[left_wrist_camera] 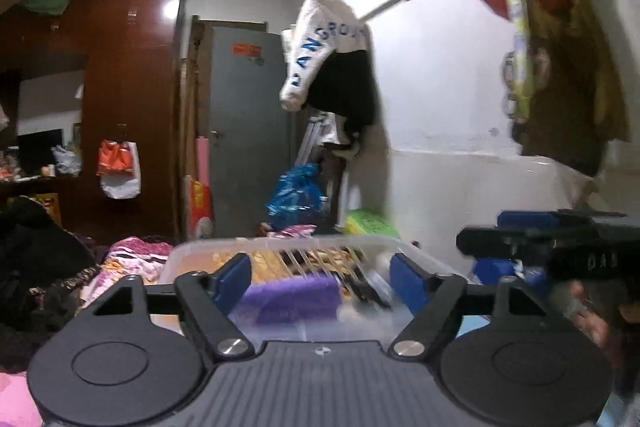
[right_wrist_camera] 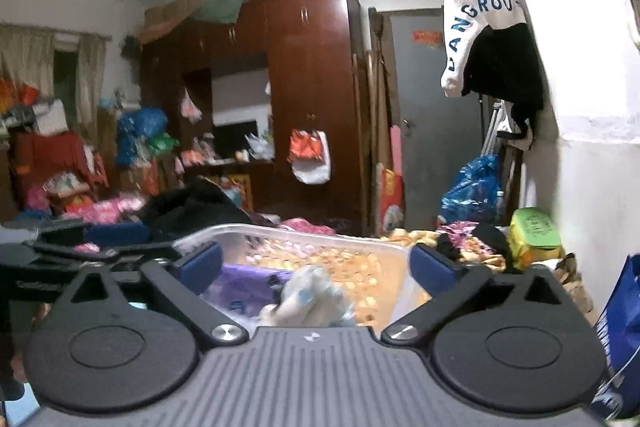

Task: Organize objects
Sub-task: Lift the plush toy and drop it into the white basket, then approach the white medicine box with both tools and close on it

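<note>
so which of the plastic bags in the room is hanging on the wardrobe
The orange-and-white bag hangs on the brown wardrobe door. The blue bag sits low by the grey door, not hanging.

I counted one clear plastic bin [right_wrist_camera: 304, 233] | one purple item [right_wrist_camera: 244, 281] inside it | one crumpled white-and-blue bag [right_wrist_camera: 312, 297] inside it | one green box [right_wrist_camera: 534, 233] on the bed | one blue plastic sack [right_wrist_camera: 474, 189] by the door | two claws, mine: left claw [left_wrist_camera: 322, 285], right claw [right_wrist_camera: 316, 265]
</note>
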The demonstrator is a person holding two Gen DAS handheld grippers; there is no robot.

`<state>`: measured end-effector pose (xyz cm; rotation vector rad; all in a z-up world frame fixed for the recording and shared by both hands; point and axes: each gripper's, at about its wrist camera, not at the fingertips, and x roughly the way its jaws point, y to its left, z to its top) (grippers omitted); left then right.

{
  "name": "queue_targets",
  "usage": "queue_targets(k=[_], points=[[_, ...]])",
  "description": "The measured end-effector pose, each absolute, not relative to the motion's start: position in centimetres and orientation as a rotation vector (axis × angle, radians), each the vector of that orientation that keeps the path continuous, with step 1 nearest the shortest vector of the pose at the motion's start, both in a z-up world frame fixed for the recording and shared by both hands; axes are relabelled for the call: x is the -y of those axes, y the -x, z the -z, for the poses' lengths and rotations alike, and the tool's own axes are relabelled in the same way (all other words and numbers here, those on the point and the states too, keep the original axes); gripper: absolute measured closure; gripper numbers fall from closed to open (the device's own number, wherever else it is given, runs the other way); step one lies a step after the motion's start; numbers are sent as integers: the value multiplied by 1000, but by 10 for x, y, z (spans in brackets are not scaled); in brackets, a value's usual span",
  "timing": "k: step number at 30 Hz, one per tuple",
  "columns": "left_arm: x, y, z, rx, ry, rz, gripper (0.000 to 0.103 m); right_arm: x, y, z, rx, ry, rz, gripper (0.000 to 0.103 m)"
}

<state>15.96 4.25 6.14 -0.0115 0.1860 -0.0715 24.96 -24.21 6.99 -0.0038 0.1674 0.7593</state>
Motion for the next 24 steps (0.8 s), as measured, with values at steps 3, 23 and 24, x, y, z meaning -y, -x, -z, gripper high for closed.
queue_targets(k=[3, 23, 24], points=[[-47, -127, -40, -226, 16, 115, 21, 255, -226, -53, -185, -6, -810, 0], [-67, -94, 61, -479, 62, 231, 23, 221, -179, 50, -487, 117, -1033, 10], [-67, -94, 64, -475, 61, 225, 23, 221, -181, 52, -495, 117, -1038, 14]])
